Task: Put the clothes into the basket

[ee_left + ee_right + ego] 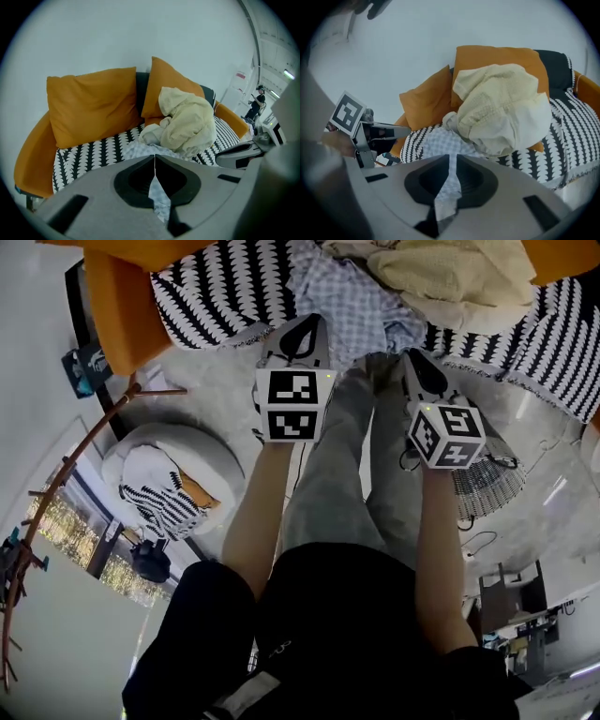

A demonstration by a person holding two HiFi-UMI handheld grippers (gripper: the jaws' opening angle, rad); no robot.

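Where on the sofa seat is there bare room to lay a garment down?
The patterned seat cover is bare at both ends: beside the big orange cushion, and past the cream pile, by the armrest. The middle is crowded with that pile and the checked garment.

You have the grey garment hanging pinched in your left tongs and right tongs. The white basket, part-filled, sits left of both.

Living-room corner with laundry.
An orange sofa with cushions and a black-and-white throw carries heaped clothes; a white basket stands on the pale floor.
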